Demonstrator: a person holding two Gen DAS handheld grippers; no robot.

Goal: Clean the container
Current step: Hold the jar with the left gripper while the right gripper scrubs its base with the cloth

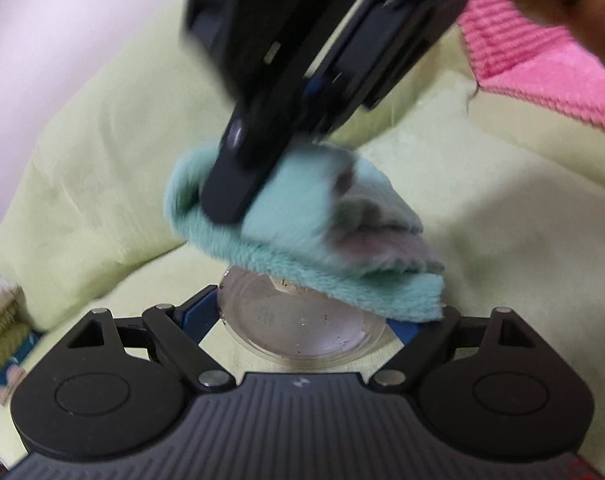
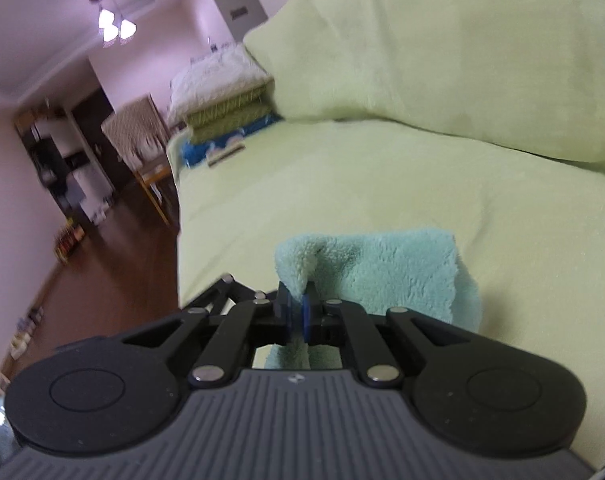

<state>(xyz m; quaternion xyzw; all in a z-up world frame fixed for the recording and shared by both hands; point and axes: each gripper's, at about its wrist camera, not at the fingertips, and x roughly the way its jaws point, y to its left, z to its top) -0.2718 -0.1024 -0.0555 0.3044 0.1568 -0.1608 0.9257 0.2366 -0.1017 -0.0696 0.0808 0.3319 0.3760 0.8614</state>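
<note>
A clear round plastic container (image 1: pixel 298 324) sits between the blue pads of my left gripper (image 1: pixel 302 320), which is shut on its sides. It has specks of dirt inside. My right gripper (image 1: pixel 238 184) comes in from above, blurred, and is shut on a folded teal cloth (image 1: pixel 302 232) that rests on the container's far rim. In the right wrist view the right gripper (image 2: pixel 298 312) pinches a fold of the teal cloth (image 2: pixel 382 272) between its blue pads. The container is hidden there.
A pale green blanket (image 1: pixel 482 200) covers the sofa seat and back cushion (image 2: pixel 442 60). A pink towel (image 1: pixel 542 68) lies at the upper right. Stacked cushions (image 2: pixel 222 108) sit at the sofa's far end. Wooden floor (image 2: pixel 114 252) lies to the left.
</note>
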